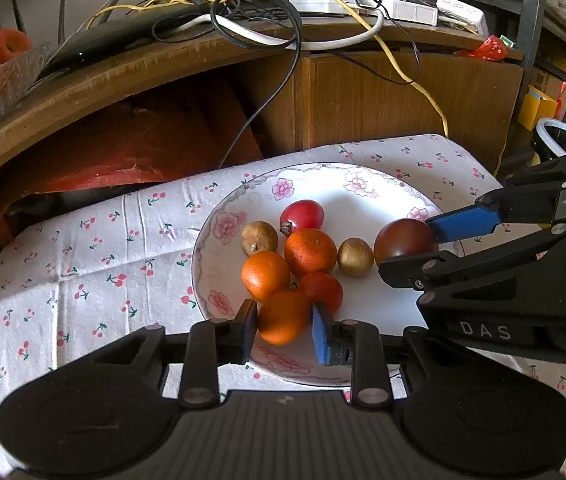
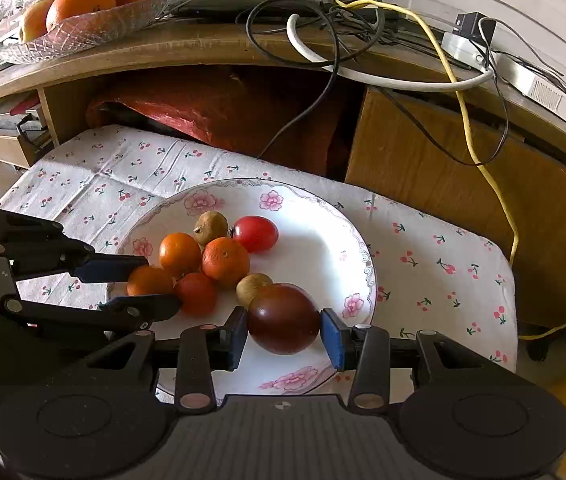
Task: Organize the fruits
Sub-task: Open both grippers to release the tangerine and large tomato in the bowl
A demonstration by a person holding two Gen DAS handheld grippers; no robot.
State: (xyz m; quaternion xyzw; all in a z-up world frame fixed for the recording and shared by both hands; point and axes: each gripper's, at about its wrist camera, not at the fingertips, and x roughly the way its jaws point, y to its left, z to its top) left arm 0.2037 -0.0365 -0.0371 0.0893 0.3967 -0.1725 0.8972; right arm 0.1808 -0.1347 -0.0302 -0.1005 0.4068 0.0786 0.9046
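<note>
Fruits sit clustered on the flowered plate (image 2: 357, 248), and we judge the step in hand to be a double pick. Our left gripper (image 1: 283, 326) straddles the mandarin (image 1: 283, 320) at the plate's near edge, blue pads touching or nearly touching its sides; whether it is truly clamped we cannot tell. Our right gripper (image 2: 285, 334) brackets the dark tomato (image 2: 283, 318) at the plate's near right, one pad against it, the other just clear, so not yet closed. Next we would squeeze gently and lift straight up, since both fruits touch neighbours: a brown longan (image 2: 251, 286) and a red tomato (image 2: 195, 294). The mandarin skin looks dimpled and matte, the tomato glossy and smooth, the plate glazed china on a creased cherry-print cloth (image 2: 435, 248).
</note>
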